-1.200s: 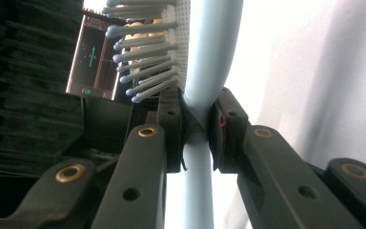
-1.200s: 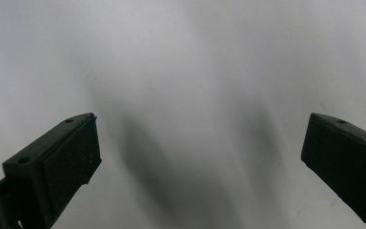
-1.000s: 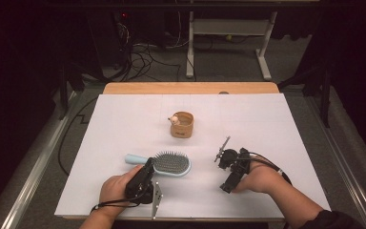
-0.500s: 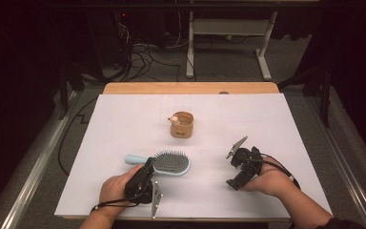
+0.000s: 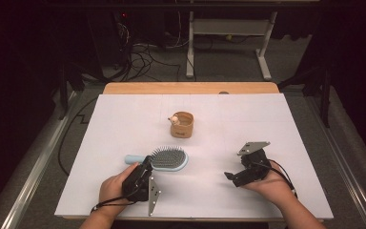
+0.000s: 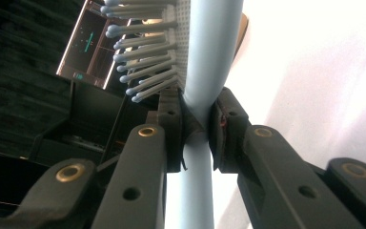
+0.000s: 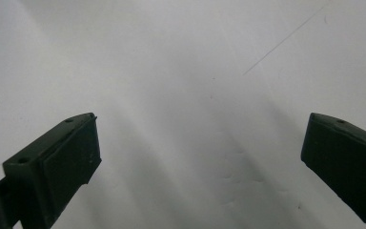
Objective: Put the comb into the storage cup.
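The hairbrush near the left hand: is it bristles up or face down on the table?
Bristles up in the high view: the hairbrush shows its grey bristle pad to the overhead camera. The left gripper clamps its pale blue handle.

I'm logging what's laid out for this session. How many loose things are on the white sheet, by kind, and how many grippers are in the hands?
Hairbrush, light blue, its handle clamped in the left gripper: 1
Small wooden cup with a little figure on its rim: 1
Grippers, including the right gripper, open over the white sheet: 2
Total: 4
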{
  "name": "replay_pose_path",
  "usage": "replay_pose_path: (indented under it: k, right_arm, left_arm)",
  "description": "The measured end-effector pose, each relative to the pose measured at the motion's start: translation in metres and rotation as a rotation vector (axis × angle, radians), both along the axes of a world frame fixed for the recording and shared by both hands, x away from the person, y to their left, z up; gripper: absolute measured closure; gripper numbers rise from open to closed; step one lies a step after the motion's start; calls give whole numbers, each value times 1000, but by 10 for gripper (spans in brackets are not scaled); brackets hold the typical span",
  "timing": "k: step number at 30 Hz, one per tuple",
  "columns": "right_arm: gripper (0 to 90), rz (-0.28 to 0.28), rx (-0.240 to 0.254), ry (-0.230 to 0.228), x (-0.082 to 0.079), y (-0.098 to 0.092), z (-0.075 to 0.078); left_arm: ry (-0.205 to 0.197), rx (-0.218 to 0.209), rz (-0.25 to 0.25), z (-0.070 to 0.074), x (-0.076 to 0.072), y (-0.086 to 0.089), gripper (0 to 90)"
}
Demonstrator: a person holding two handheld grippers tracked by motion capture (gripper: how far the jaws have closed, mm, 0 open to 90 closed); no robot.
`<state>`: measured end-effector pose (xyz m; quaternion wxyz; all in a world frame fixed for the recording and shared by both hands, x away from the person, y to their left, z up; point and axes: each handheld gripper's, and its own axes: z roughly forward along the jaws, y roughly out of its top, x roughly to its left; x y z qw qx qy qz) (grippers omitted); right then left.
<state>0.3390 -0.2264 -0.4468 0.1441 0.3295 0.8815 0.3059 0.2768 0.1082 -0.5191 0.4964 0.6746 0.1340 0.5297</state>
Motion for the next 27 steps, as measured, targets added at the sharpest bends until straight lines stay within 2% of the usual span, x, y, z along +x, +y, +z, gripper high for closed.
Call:
replay_pose_path:
  k: [4, 10, 12, 17, 23, 25, 27]
  right_arm:
    - [0, -36, 91, -43, -3, -6, -4]
    - [0, -86, 209, -97, -6, -14, -10]
    - [0, -104, 241, -129, -7, -16, -12]
    - [0, -143, 320, -171, -13, -22, -14]
    - [0, -161, 349, -220, -20, -26, -11]
    - [0, -161, 347, -223, -22, -27, -13]
    - [0, -160, 349, -218, -23, -26, -14]
  left_arm:
    - [10, -30, 9, 3, 1, 0, 773]
    - [30, -106, 19, 9, 3, 2, 774]
    - [37, -118, 25, 11, 4, 3, 773]
    - [58, -151, 36, 14, 5, 6, 774]
    - [81, -195, 49, 19, 6, 9, 774]
    - [95, -229, 46, 20, 7, 9, 774]
    - [104, -241, 56, 22, 8, 11, 774]
